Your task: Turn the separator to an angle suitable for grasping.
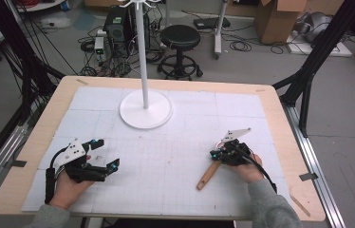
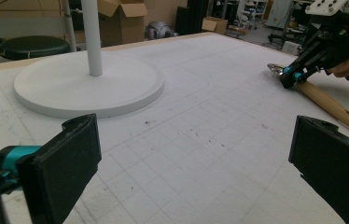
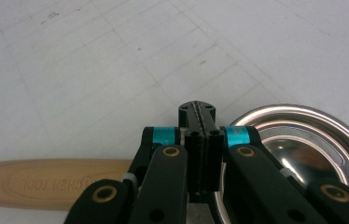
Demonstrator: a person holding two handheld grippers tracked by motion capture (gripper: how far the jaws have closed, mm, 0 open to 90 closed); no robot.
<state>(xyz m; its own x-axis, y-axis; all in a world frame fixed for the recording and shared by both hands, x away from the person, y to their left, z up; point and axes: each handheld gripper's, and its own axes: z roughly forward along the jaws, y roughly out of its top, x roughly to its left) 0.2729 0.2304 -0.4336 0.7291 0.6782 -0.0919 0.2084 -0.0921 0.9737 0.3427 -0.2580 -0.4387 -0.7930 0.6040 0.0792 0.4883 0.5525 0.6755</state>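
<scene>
A strainer-like utensil lies flat at the right of the white gridded mat, with a wooden handle (image 1: 208,175) (image 2: 326,100) (image 3: 46,182) and a round metal bowl (image 3: 303,144). My right gripper (image 1: 213,154) (image 2: 287,79) (image 3: 196,109) is shut, its jaws pressed together right over the neck where handle meets bowl; that neck is hidden beneath it, and I see nothing between the jaws. My left gripper (image 1: 108,153) (image 2: 191,168) rests at the mat's left side, open wide and holding nothing.
A white stand with a round base (image 1: 145,114) (image 2: 70,88) and a tall pole (image 1: 142,47) occupies the far middle of the mat. The wooden table edge (image 1: 280,118) frames the mat. A black stool (image 1: 180,38) and cables sit on the floor beyond.
</scene>
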